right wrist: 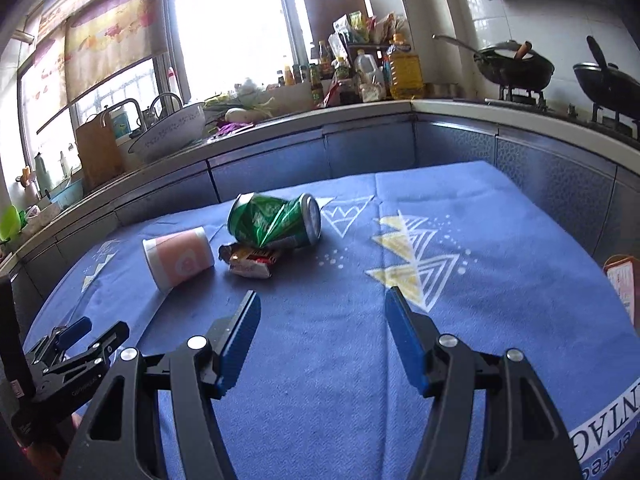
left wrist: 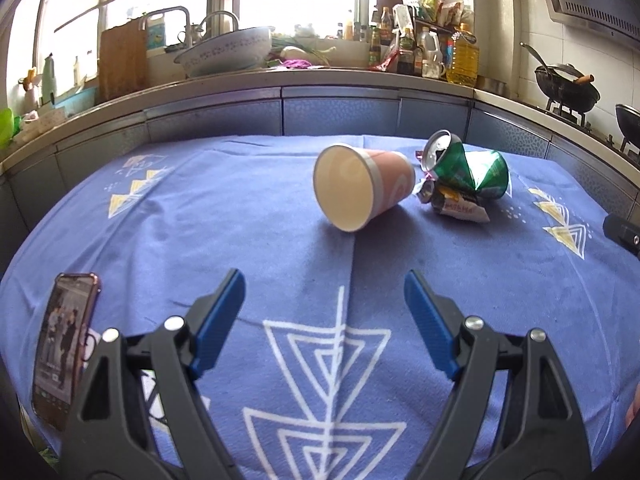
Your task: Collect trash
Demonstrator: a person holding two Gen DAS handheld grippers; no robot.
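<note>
Both grippers hover over the blue cloth (left wrist: 240, 216), nothing held: left gripper (left wrist: 324, 292) jaws released, right gripper (right wrist: 322, 308) too. Far centre, paper cup (left wrist: 360, 186) on its side; crushed green can (left wrist: 468, 170) right of it, wrapper (left wrist: 456, 204) touching can's near side. Phone (left wrist: 64, 344) near-left.

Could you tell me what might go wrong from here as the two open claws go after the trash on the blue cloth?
The paper cup lies on its side, so a nudge from the left claw could roll it away. The crushed can touches the wrapper, so the right claw may drag both or catch only one. The phone sits beside the left claw and could be knocked.
</note>
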